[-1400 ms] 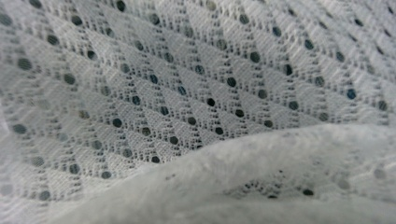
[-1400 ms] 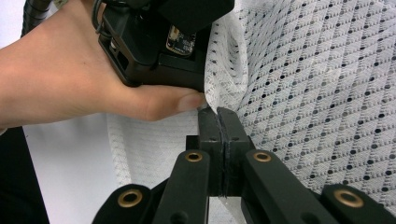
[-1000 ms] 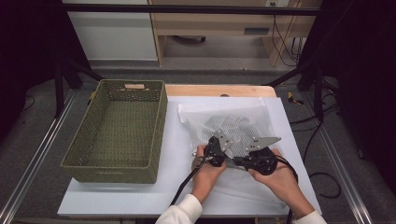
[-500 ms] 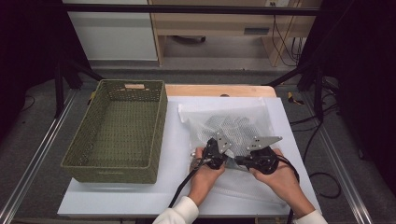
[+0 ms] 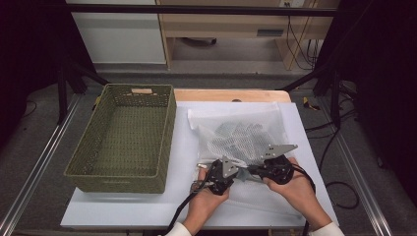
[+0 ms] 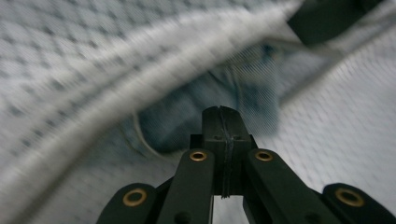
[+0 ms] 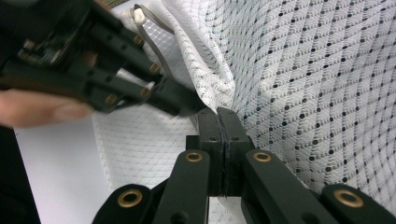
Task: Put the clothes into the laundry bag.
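Note:
A white mesh bag (image 5: 241, 132) with dotted cloth inside lies on the white table, right of centre. Both grippers meet tip to tip at its near edge. My right gripper (image 5: 252, 172) is shut, and a fold of the mesh bag (image 7: 261, 70) runs into its tips (image 7: 219, 112). My left gripper (image 5: 240, 174) is shut too, its tip (image 7: 187, 103) against the bag's edge just left of the right one. In the left gripper view its closed jaws (image 6: 222, 111) point at blue cloth (image 6: 187, 116) under the mesh; I cannot tell if anything is pinched.
A deep green woven basket (image 5: 118, 182) stands at the table's left, close beside the bag. A grey looped strap (image 7: 152, 39) hangs at the bag's edge by the left gripper. Bare table top (image 5: 179, 147) lies between basket and bag.
My left gripper has slid a little toward the near left along the bag's edge. The right gripper has stayed where it was.

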A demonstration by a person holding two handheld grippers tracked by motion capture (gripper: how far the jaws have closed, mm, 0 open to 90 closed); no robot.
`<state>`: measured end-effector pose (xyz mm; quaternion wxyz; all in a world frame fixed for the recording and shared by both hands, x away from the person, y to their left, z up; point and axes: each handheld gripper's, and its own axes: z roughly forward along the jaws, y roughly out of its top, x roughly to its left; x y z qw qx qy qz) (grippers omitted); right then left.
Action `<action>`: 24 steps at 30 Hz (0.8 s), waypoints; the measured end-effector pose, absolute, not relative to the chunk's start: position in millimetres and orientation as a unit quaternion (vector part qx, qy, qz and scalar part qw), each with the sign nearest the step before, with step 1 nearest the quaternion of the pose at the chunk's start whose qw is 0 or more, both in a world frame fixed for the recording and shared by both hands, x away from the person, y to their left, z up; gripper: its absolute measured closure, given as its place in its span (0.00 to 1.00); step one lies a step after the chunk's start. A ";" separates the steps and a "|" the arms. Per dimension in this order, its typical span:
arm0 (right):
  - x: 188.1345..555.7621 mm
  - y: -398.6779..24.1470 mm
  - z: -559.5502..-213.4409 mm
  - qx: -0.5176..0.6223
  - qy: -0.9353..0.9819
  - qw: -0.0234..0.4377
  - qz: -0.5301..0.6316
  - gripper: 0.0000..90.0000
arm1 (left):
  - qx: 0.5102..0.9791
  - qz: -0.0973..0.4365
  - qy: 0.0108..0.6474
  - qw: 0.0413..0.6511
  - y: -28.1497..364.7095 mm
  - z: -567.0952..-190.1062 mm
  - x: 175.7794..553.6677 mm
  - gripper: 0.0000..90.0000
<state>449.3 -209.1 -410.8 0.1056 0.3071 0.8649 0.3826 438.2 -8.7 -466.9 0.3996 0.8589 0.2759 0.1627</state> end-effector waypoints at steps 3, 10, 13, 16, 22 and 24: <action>449.2 -209.1 -410.4 0.305 0.866 0.106 0.383 1.00 | 0.869 0.157 0.260 0.391 -13.2 -470.0 431.0 1.00; 448.2 -210.5 -408.9 0.307 0.864 0.106 0.384 1.00 | 0.881 0.148 0.246 0.376 -23.8 -474.9 429.1 1.00; 448.2 -211.6 -408.4 0.306 0.865 0.107 0.384 1.00 | 0.885 0.149 0.245 0.367 -26.5 -477.2 429.5 1.00; 447.6 -211.9 -408.1 0.308 0.865 0.105 0.383 1.00 | 0.885 0.143 0.250 0.366 -28.2 -479.6 433.6 1.00; 447.0 -211.9 -408.1 0.308 0.864 0.105 0.385 1.00 | 0.883 0.148 0.257 0.365 -35.8 -478.2 442.5 1.00; 446.9 -212.1 -408.0 0.308 0.864 0.105 0.385 1.00 | 0.880 0.151 0.259 0.369 -38.2 -478.2 445.1 1.00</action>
